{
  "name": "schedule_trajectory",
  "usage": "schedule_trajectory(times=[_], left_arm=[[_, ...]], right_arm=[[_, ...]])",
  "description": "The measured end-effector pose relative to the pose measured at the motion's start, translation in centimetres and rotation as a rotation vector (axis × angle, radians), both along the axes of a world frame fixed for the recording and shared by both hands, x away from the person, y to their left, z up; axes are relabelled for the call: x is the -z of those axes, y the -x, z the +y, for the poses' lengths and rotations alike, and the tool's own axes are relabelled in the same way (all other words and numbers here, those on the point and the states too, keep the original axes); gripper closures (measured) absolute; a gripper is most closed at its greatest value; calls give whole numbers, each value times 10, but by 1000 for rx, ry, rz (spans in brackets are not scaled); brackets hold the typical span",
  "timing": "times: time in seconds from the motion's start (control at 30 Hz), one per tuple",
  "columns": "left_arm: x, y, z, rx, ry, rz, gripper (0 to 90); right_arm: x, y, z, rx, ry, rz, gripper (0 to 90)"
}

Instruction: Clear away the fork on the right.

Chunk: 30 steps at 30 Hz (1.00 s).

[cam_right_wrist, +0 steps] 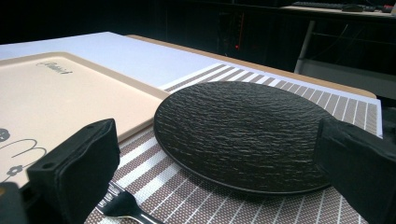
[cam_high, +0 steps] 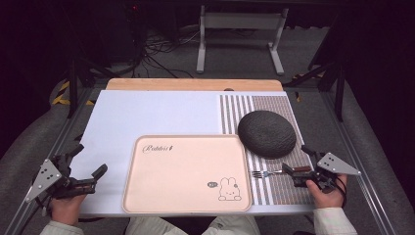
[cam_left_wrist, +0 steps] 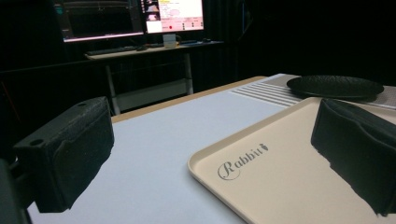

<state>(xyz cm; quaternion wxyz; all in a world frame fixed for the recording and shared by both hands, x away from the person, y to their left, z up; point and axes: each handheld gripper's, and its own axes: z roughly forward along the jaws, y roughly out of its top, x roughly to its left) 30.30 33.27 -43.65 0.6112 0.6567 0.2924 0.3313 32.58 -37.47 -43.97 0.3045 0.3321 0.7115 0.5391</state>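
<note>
— Two views for our right claw (cam_high: 294,177): from above, we see the fork (cam_high: 267,173) lying just before it on the striped mat (cam_high: 281,188).
— Riding along, jaws gape empty; fork (cam_right_wrist: 122,207) lies low between them.

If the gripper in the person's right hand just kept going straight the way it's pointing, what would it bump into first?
Probably the fork, lying on the striped mat right ahead of the right gripper; its open fingers are apart from it, though depth is unclear.

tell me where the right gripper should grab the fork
Grip the fork on its handle, coming from the right: the handle end points at the open right gripper, the tines toward the tray. It lies flat on the striped mat, so the fingers likely close across it from above.
</note>
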Motion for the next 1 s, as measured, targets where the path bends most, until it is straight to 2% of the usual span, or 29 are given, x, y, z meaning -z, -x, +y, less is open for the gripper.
schedule_trajectory(times=[0.1,0.37,0.77,0.9,1.0], left_arm=[[0,0,-1,2,-1,2,0],[0,0,-1,4,-2,6,0],[0,-1,-1,8,-9,9,0],[0,-2,-1,10,-10,12,0],[0,-2,-1,9,-10,12,0]], right_arm=[[0,0,-2,7,-13,-4,12],[1,0,-1,-3,-8,0,12],[0,-3,1,-7,-20,21,10],[-7,-8,6,-19,-11,27,10],[-12,-13,9,-40,-27,36,9]])
